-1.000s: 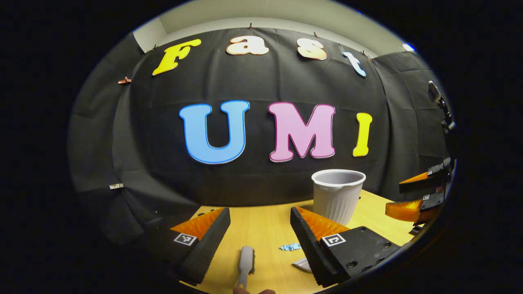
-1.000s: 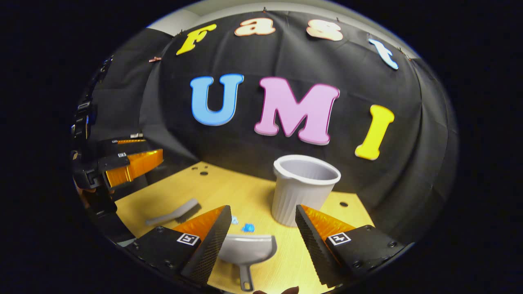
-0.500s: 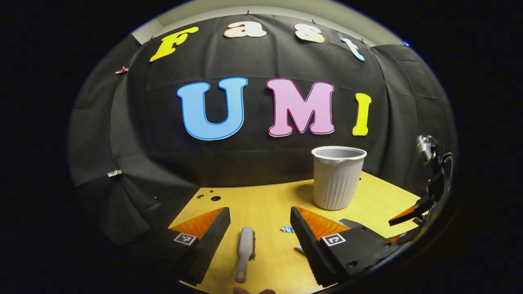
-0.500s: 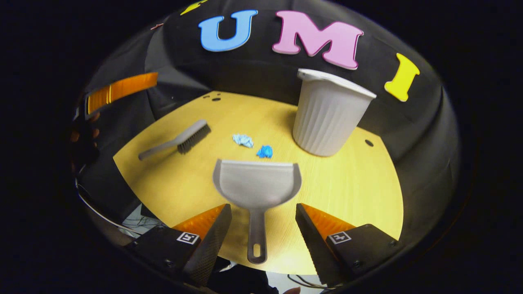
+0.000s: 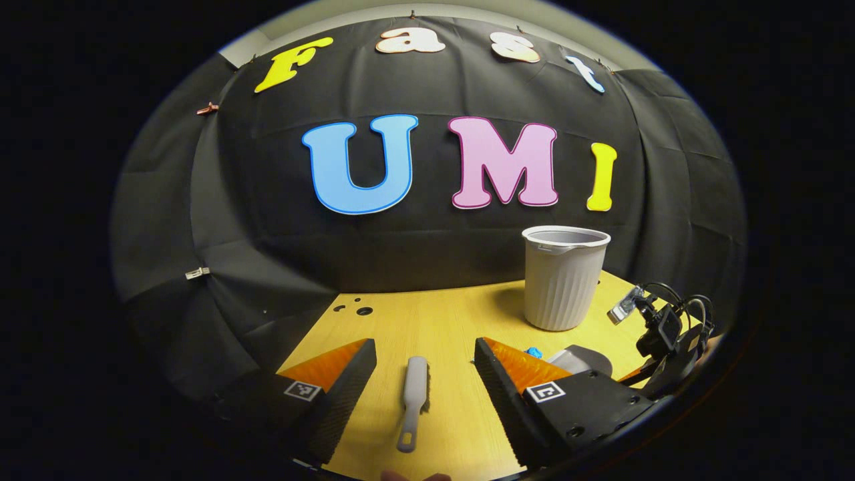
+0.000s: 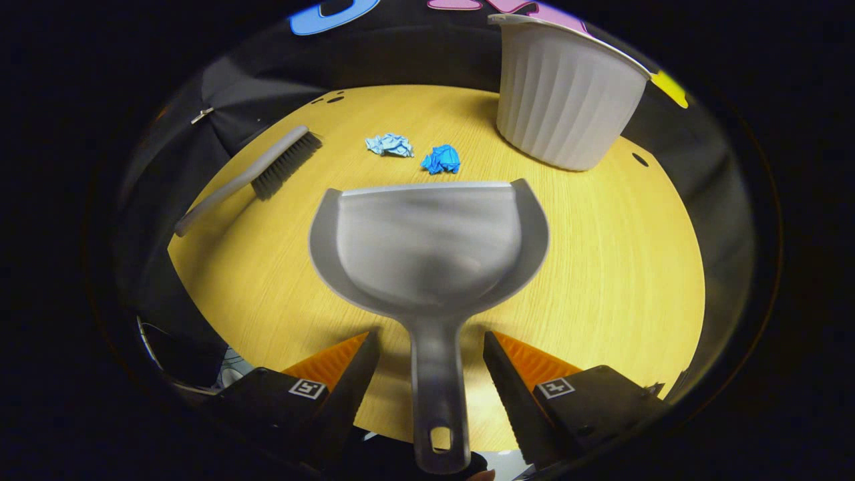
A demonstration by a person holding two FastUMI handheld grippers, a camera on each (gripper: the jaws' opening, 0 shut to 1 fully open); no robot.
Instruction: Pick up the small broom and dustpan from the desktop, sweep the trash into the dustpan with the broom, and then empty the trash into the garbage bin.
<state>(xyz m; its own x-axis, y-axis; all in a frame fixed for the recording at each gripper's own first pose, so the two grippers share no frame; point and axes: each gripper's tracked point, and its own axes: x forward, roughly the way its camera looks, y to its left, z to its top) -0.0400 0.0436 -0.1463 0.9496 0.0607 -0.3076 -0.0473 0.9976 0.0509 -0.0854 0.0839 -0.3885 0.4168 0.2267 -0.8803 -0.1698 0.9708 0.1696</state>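
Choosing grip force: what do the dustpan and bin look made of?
Dustpan: likely moulded grey plastic, smooth with a soft sheen, handle formed in one piece. Bin: probably matte off-white plastic, with ribbed sides and a rolled rim.

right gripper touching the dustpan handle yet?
Apart. In the right gripper view the right gripper is open, the dustpan handle runs between its fingers, and yellow desktop shows on both sides of the handle.

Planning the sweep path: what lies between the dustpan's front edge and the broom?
In the right gripper view, bare desktop lies between dustpan and broom.
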